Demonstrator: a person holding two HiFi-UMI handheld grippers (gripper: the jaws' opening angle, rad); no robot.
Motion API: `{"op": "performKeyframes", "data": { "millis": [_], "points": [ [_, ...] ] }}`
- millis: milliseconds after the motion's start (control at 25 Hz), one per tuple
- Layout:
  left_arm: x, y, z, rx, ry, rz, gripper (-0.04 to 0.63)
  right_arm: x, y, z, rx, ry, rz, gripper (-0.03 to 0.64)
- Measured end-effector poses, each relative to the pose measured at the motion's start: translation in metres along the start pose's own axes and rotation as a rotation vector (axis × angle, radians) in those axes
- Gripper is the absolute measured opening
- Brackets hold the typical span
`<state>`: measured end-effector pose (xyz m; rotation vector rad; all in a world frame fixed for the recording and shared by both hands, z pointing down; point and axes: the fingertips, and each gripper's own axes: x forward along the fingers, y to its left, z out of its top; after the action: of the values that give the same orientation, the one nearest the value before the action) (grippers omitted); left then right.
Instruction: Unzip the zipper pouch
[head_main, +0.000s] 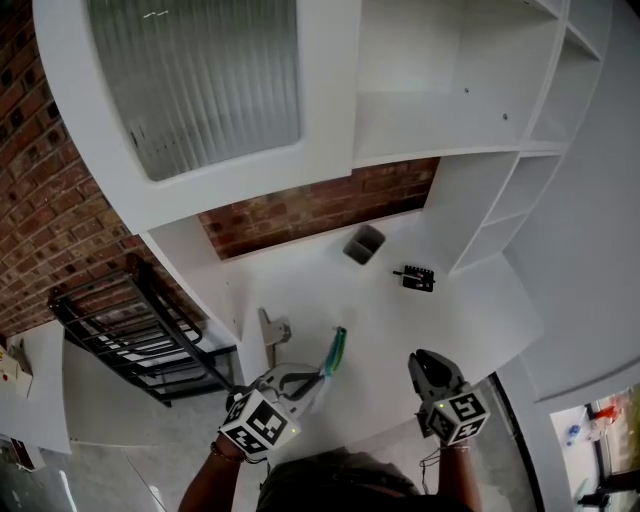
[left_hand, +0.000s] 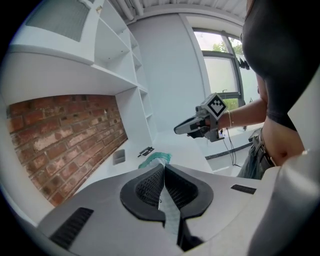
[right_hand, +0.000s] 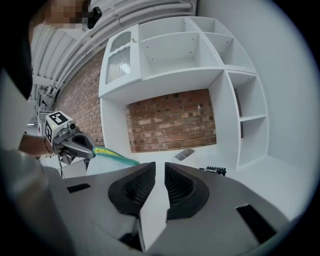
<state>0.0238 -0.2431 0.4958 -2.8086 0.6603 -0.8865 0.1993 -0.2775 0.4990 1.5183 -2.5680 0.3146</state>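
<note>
Zipper pouch: located at lower centre of the head view, held in the air above the white counter rather than resting on it. The body is translucent white mesh, with a teal zipper band along one edge.

Left gripper: jaws closed on the mesh. In the left gripper view the fabric passes between the pads and continues forward to the teal band at frame centre.

Right gripper: at lower right of the head view, well apart from the zipper pouch. Its jaws show a narrow gap with nothing between them.

Handling characteristics (judged):
- Light; one gripper supports it without visible strain.
- Soft and limp; the mesh will probably fold, sag and swing, giving no resistance of its own to a pull.
- Mesh is textured and unlikely to slip; it could snag or stretch under hard clamping.

Recommended hold: keep the left grip on fabric close to the zipper band so the band stays taut. Take the slider tab with the right gripper. The tab cannot be made out in any view and must be located first.
</note>
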Motion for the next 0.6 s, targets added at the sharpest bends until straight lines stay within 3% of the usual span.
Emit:
{"op": "performKeyframes", "data": {
  "millis": [600],
  "points": [
    [0.051, 0.113, 0.010, 0.094, 0.071, 0.100, 0.008, -0.021, -0.033, -0.010, 0.057, 0.015, -0.077, 0.041]
  ]
}}
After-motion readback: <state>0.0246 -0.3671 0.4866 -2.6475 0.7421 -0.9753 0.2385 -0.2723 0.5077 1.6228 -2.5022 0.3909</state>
